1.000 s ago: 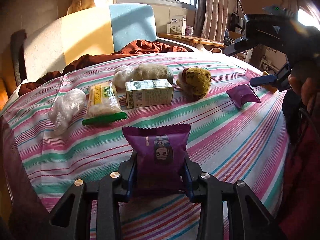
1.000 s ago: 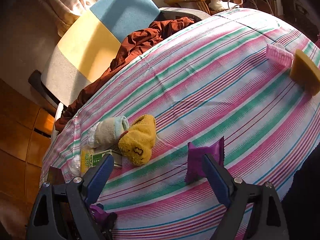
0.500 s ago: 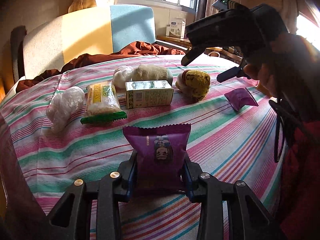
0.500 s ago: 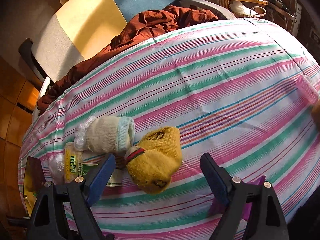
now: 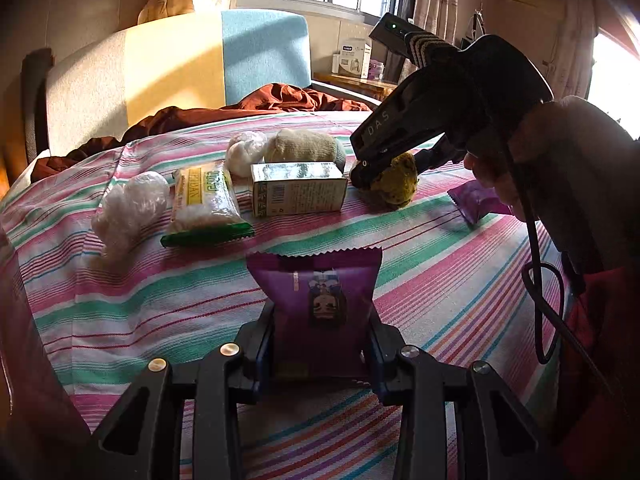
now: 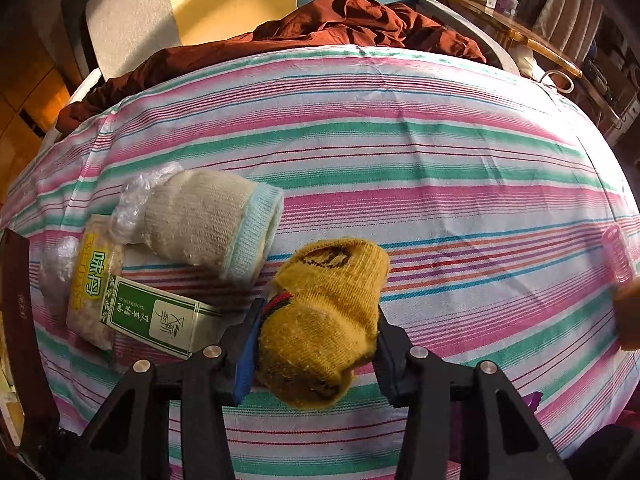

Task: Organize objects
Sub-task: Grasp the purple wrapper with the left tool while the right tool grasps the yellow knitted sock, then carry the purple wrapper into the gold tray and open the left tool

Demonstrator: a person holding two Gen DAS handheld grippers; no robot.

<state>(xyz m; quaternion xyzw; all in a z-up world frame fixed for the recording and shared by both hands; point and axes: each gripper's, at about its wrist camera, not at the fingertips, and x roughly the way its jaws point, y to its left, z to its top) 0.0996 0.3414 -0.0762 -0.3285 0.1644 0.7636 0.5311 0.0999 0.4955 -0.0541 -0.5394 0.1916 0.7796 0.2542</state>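
Here the surface is a bed (image 6: 400,152) under a woven cotton sheet striped pink, green and white. At the lower centre of the left wrist view, the left tongs (image 5: 320,350) are clamped tight on a glossy purple foil packet (image 5: 318,300) with a zigzag-cut top edge, held upright above the sheet. At the bottom centre of the right wrist view, the right tongs (image 6: 316,346) are closing on a fuzzy mustard-yellow knitted sock (image 6: 324,320), bunched into a lump; its sides sit against the blue pads, and it lies on the sheet. Left of it lies a cream ribbed sock (image 6: 208,224) with a pale blue cuff, stuffed round, touching a crinkled clear plastic wad (image 6: 136,200). Below that stands a rectangular green-and-white cardboard box (image 6: 156,316), closed, beside a clear snack bag (image 6: 94,280) filled with pale pieces. In the left wrist view another crumpled plastic bundle (image 5: 130,208) lies at the left, and a second purple packet (image 5: 476,202) lies at right centre. A ridged pink plastic roller (image 6: 618,256) sits at the right edge.
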